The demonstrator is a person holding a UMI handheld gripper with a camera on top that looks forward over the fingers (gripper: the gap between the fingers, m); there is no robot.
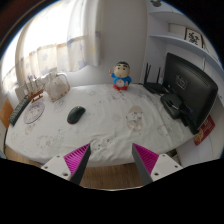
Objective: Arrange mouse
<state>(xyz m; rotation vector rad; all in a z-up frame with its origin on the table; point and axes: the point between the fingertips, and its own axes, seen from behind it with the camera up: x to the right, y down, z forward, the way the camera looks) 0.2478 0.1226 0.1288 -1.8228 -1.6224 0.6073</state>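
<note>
A dark computer mouse (75,114) lies on the white patterned tablecloth (105,125), left of the table's middle. My gripper (112,160) is open and empty, its magenta pads (76,157) spread wide over the table's near wooden edge. The mouse is well beyond the fingers, ahead and to the left.
A cartoon boy figurine (122,76) stands at the back of the table. A black monitor (190,84) and a router with antennas (153,80) stand at the right. Glassware (56,86) and a plate (34,113) sit at the left. A curtained window is behind.
</note>
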